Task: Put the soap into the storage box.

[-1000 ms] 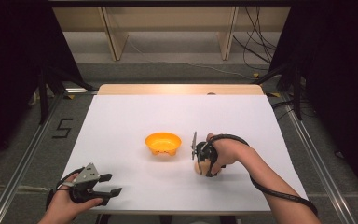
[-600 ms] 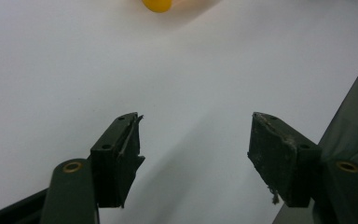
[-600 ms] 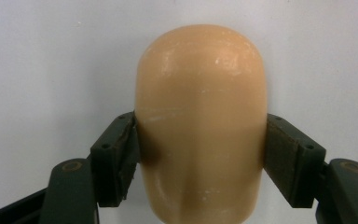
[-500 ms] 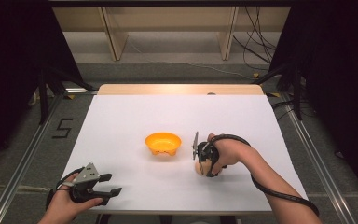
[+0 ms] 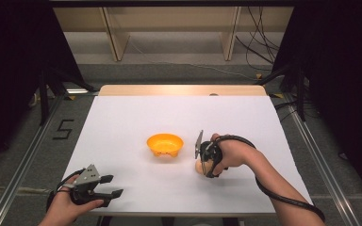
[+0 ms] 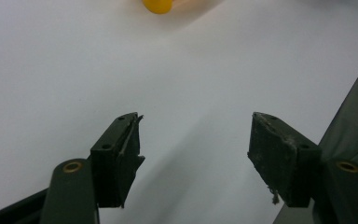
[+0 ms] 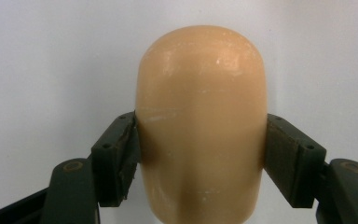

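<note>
Your right claw [image 7: 200, 154] is clamped on the tan egg-shaped thing [image 7: 200, 121] – it sits on the white table [image 5: 122, 122] just beside the orange bowl [image 5: 165, 143]. Hold it snug, lift straight up, then go over the bowl. Your left claw [image 6: 193, 149] rests wide apart, holding nothing.

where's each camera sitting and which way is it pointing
High view: above the person's table edge, facing forward and down; forearms, left gripper, right gripper, orange bowl.
Left gripper view: on that gripper, along its open jaws over the white table.
Right gripper view: along jaws pressing a tan rounded object.
Shared: bowl in high and left gripper views.
</note>
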Action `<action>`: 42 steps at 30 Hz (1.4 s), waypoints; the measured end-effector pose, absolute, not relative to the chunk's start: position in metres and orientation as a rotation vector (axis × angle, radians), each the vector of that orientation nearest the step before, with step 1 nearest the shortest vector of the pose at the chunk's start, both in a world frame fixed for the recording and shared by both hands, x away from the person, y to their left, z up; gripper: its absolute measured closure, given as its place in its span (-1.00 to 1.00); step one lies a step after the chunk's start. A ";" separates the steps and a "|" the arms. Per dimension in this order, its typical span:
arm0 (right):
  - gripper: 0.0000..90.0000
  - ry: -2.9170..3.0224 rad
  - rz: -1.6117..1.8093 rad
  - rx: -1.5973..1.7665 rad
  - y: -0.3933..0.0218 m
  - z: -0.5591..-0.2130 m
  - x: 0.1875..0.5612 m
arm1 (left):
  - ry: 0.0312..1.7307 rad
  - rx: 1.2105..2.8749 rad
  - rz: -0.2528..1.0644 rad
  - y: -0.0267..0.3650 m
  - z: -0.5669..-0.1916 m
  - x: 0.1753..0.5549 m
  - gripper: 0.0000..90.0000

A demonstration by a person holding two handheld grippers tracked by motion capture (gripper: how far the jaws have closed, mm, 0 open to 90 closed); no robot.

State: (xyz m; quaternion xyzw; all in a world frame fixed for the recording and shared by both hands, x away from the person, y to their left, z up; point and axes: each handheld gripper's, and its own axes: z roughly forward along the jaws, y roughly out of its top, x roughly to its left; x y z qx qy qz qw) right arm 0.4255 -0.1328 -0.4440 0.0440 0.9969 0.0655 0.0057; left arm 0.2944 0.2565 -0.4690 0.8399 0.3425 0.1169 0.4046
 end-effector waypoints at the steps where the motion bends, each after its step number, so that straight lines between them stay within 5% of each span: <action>1: -0.26 3.120 0.205 0.138 -0.133 -0.444 0.426 | 0.865 2.120 0.295 0.257 -0.469 0.294 -0.26; 42: -0.25 2.982 0.660 0.548 -0.156 -0.437 0.409 | 0.848 2.120 0.294 0.256 -0.467 0.296 -0.26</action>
